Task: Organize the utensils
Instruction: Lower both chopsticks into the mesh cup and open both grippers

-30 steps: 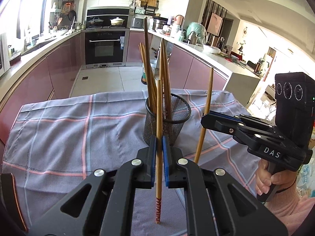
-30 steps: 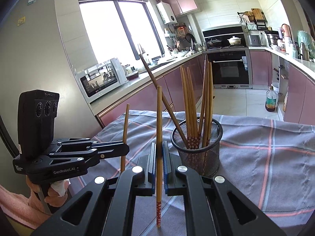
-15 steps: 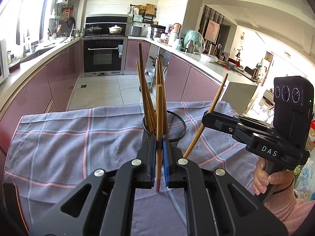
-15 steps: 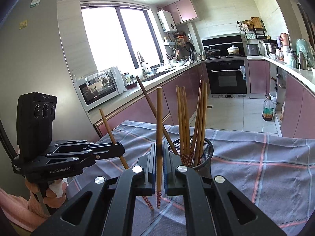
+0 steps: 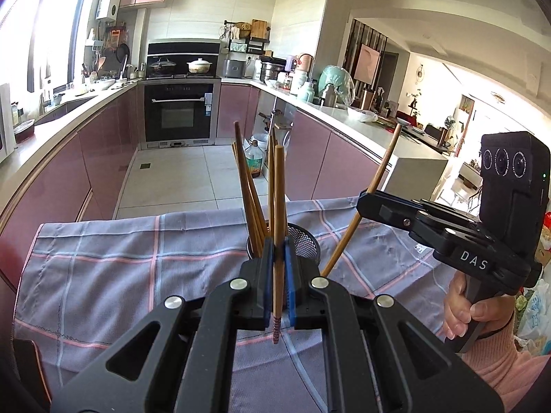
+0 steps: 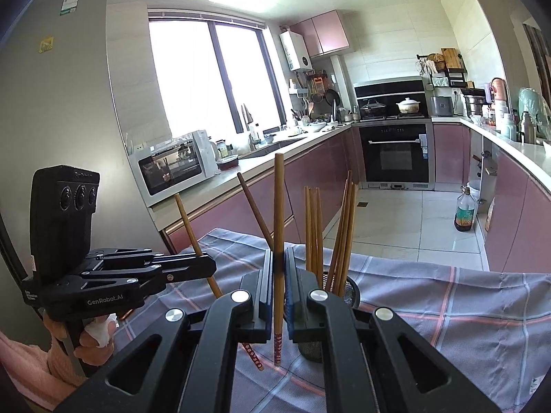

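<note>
A black mesh holder point(image 5: 304, 241) point(image 6: 351, 292) stands on the plaid cloth point(image 5: 120, 261) with several wooden chopsticks point(image 6: 311, 227) upright in it. My left gripper point(image 5: 279, 246) is shut on one chopstick point(image 5: 279, 186), held upright just in front of the holder, its patterned tip clear of the cloth. My right gripper point(image 6: 279, 256) is shut on another chopstick point(image 6: 279, 203), also near upright, left of the holder. In each view the other gripper point(image 5: 365, 203) point(image 6: 206, 268) shows from the side, and its chopstick point(image 5: 365, 206) point(image 6: 187, 220) looks tilted.
The cloth-covered table ends at its far edge point(image 5: 144, 218), with tiled floor and pink cabinets beyond. An oil bottle point(image 6: 465, 211) stands on the floor. A microwave point(image 6: 172, 168) sits on the left counter. A hand in a pink sleeve point(image 5: 482, 313) holds the right gripper.
Both grippers have risen with their chopsticks, so the holder sits lower in both views. Seen from the other side, each held chopstick has gone from upright to leaning.
</note>
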The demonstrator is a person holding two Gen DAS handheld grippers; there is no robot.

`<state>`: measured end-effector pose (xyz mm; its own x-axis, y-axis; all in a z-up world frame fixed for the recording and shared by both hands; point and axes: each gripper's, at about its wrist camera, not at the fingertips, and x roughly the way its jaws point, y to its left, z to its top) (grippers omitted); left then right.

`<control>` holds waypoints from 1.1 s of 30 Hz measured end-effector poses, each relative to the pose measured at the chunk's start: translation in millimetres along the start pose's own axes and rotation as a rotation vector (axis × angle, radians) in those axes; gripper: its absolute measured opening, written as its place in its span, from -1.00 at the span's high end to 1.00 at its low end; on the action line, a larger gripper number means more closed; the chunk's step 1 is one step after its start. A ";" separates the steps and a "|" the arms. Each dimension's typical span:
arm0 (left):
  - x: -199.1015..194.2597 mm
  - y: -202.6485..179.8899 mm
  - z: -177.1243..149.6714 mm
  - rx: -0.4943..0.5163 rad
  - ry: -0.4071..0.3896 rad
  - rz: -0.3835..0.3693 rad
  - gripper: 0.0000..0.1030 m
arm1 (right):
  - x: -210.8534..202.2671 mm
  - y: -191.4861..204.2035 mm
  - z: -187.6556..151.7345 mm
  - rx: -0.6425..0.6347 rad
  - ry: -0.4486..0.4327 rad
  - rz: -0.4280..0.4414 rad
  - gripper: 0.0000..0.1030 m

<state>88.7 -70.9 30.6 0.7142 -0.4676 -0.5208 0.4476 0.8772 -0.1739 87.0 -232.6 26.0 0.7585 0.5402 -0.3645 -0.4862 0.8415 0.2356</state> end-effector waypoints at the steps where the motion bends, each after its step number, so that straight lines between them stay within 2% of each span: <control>1: -1.0 -0.8 1.6 0.000 -0.005 0.000 0.86 | -0.4 0.2 2.1 -0.004 -0.004 0.000 0.90; 19: -23.8 -2.2 43.5 -0.018 -0.120 -0.010 0.86 | -8.5 -2.8 35.5 -0.044 -0.062 -0.016 0.90; 33: -7.8 -2.9 55.0 -0.050 -0.121 -0.011 0.86 | -2.9 -8.9 44.0 -0.038 -0.077 -0.027 0.91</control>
<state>111.5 -75.8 81.1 0.7702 -0.4845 -0.4148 0.4307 0.8747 -0.2220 108.2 -241.7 64.6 0.8019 0.5170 -0.2996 -0.4803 0.8559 0.1916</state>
